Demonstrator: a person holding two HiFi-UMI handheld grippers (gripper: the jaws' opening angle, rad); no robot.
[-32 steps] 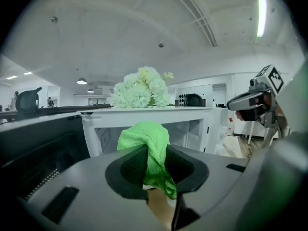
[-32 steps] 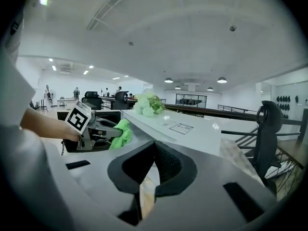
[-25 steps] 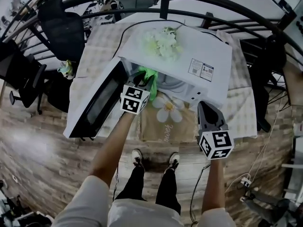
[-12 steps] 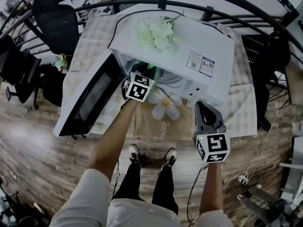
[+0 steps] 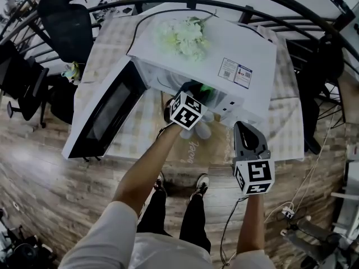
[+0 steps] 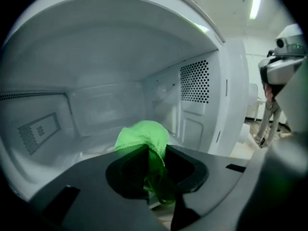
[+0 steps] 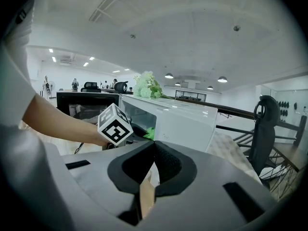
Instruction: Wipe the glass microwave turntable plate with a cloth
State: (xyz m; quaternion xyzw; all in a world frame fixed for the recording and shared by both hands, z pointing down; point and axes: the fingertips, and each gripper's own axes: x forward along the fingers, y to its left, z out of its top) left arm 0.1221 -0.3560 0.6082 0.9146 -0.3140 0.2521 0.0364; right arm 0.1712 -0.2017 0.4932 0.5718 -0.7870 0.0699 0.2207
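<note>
Left gripper [image 6: 154, 177]: fingers [image 6: 187, 163] pinched on green cloth [image 6: 142, 136], inside microwave [image 5: 224, 49].
Right gripper [image 7: 151, 163]: fingers [image 7: 169, 165] together, empty.
Tip: press cloth flat, sweep circles.

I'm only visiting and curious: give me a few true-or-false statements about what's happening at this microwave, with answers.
1. The left gripper is shut on a green cloth inside the microwave. True.
2. The microwave door is closed. False: it stands swung open.
3. Pale flowers lie on top of the microwave. True.
4. The right gripper holds a sponge. False: its jaws are together with nothing between them, outside the microwave.
</note>
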